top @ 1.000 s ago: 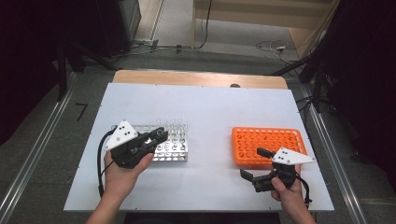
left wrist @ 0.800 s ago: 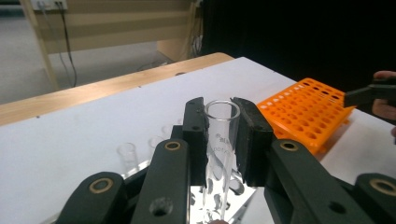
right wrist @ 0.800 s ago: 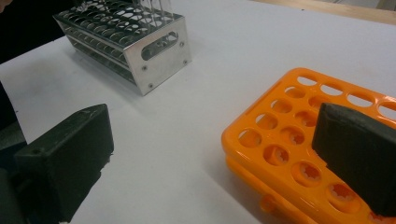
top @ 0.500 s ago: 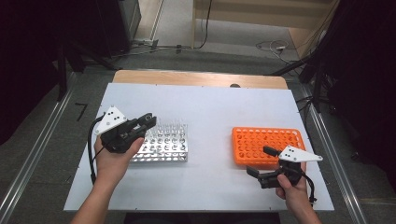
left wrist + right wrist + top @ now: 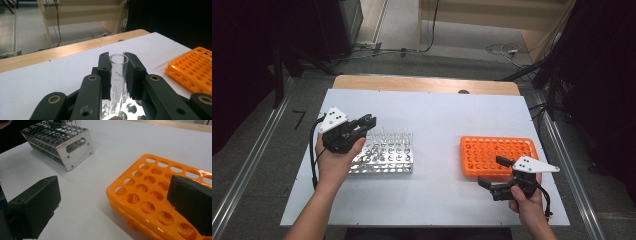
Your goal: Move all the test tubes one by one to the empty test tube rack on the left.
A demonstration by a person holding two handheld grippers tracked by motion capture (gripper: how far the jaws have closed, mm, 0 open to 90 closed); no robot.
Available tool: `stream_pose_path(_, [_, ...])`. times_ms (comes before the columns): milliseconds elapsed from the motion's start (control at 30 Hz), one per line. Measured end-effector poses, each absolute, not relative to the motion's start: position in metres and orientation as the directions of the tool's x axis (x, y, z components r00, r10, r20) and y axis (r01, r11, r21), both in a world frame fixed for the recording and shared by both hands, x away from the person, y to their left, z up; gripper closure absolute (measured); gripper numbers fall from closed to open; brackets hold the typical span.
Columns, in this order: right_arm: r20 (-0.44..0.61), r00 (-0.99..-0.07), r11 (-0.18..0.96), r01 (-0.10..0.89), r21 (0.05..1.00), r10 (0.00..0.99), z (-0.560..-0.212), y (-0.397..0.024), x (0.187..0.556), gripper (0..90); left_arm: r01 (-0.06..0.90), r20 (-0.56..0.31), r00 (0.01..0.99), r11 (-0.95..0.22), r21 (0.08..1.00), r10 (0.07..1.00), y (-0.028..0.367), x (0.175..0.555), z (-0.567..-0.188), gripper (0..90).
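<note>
Since the earlier frame, the left gripper [image 5: 368, 123] has shifted toward nine o'clock, clamped on a glass test tube [image 5: 118, 75] above the metal rack [image 5: 384, 155]. At four o'clock, the right gripper [image 5: 497, 172] stands spread wide by the orange rack [image 5: 497, 155], holding nothing.

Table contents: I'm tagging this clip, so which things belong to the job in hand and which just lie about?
In the job:
left gripper, shut on glass test tube
metal rack
orange rack
right gripper, open

Lying about:
cables on the floor
</note>
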State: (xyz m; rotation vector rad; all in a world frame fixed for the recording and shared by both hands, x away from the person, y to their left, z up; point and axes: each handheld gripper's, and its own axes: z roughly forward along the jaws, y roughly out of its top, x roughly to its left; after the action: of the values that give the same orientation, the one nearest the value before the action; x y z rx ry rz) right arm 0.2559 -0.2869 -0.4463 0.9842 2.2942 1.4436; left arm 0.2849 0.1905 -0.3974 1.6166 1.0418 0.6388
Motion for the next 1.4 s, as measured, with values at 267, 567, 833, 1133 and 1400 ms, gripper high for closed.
stream_pose_path(267, [0.135,-0.736,0.278,0.41,0.869,0.664,-0.446,-0.288,0.256,0.0,0.327,-0.093,0.441,-0.063,0.943,0.893,0.188,0.298,-0.41,75.4])
stream_pose_path(567, [0.132,-0.738,0.277,0.405,0.871,0.662,-0.446,-0.287,0.255,0.0,0.364,-0.082,0.417,-0.083,0.928,0.905,0.185,0.304,-0.428,75.4])
stream_pose_path(833, [0.134,-0.729,0.271,0.409,0.871,0.671,-0.447,-0.29,0.256,0.0,0.384,-0.068,0.409,-0.104,0.917,0.91,0.181,0.305,-0.436,75.3])
stream_pose_path(1133, [0.127,-0.728,0.272,0.404,0.873,0.674,-0.446,-0.291,0.256,0.0,0.455,-0.091,0.41,-0.117,0.883,0.908,0.183,0.307,-0.437,75.0])
stream_pose_path(1400, [0.126,-0.729,0.275,0.404,0.872,0.673,-0.446,-0.29,0.256,0.0,0.484,-0.097,0.41,-0.126,0.866,0.907,0.182,0.309,-0.439,74.6])
